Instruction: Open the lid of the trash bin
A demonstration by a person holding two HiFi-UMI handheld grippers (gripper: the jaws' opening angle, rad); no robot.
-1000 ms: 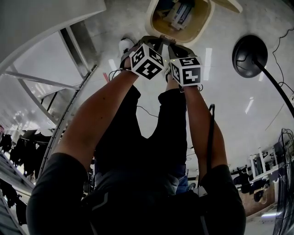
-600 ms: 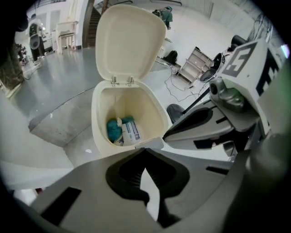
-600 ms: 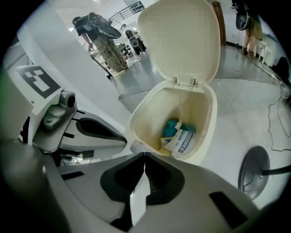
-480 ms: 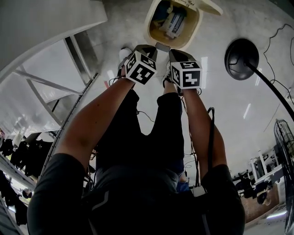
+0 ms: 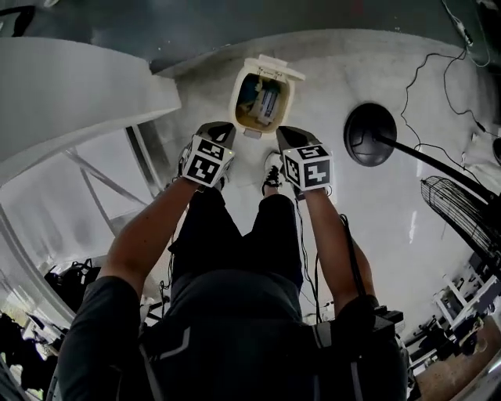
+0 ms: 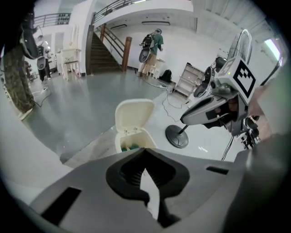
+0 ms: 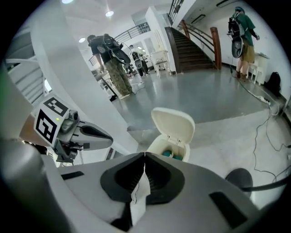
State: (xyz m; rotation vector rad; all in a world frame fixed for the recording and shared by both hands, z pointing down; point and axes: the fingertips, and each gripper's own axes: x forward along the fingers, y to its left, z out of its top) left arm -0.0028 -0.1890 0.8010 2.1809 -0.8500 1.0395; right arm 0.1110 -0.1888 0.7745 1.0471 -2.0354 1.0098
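While lid (image 7: pixel 175 124) stands upright, cream trash bin (image 7: pixel 157 147) gapes open.

Floor: grey floor (image 6: pixel 82 104), smooth and glossy, with a paler concrete strip along its near edge.
Walls: white wall (image 6: pixel 182 43) at the far end.
Stairs: staircase (image 7: pixel 193 52) with brown wooden handrails, rising at the back; a railed balcony (image 6: pixel 150 7) runs above it.
Light: ceiling lights (image 7: pixel 109 13) are lit.
Furniture: white shelf rack (image 6: pixel 188 79) leaning by the far wall; white table (image 6: pixel 70 57) left of the stairs.
Fan: round black fan base (image 5: pixel 362 141) on the floor; its pole slants to a wire cage head (image 5: pixel 460 207).
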